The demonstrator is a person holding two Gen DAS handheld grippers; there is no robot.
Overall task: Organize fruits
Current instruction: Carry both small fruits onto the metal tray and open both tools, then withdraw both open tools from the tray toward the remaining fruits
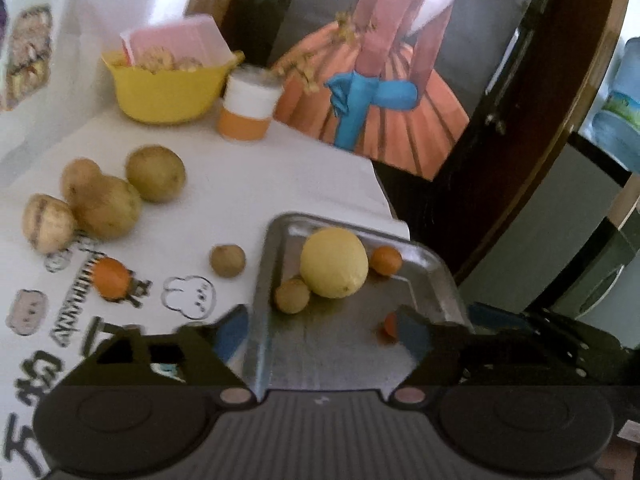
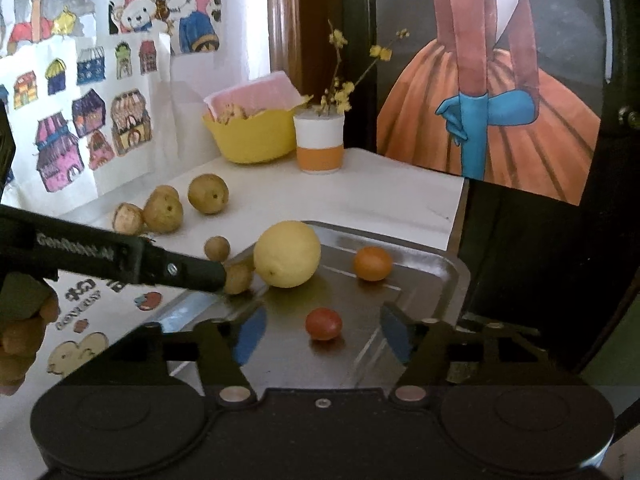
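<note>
— What do we have on the metal tray (image 2: 432, 280)?

— A big pale yellow lemon (image 2: 287, 254) at its far left, a small orange fruit (image 2: 373, 263) to its right, a smaller red-orange one (image 2: 323, 323) nearer us, and a little brown fruit (image 2: 237, 279) touching the lemon at the tray's left rim. Our right gripper (image 2: 322, 332) hangs wide open over the tray, the red-orange fruit between its blue pads (image 2: 250, 334) but untouched.

— And our left gripper (image 1: 316, 330)?

— Also spread wide and empty, straddling the tray's left rim. In the right wrist view its black finger (image 2: 160, 266) ends just beside the little brown fruit.

— What lies off the tray?

— On the white tablecloth (image 1: 248, 184) with cartoon prints: four larger brown fruits (image 1: 108, 206) bunched together, another small brown one (image 1: 227, 260) near the tray, and an orange one (image 1: 111, 278) further left. Behind them stand a yellow bowl (image 2: 256, 138) and a white-and-orange cup (image 2: 319, 142) with yellow flowers, against a wall of drawings and a painting of an orange dress (image 2: 492, 120).

— Anything unclear?

— The left view is blurred; there the red-orange fruit is half hidden behind a pad. We can't tell what fills the bowl.
</note>
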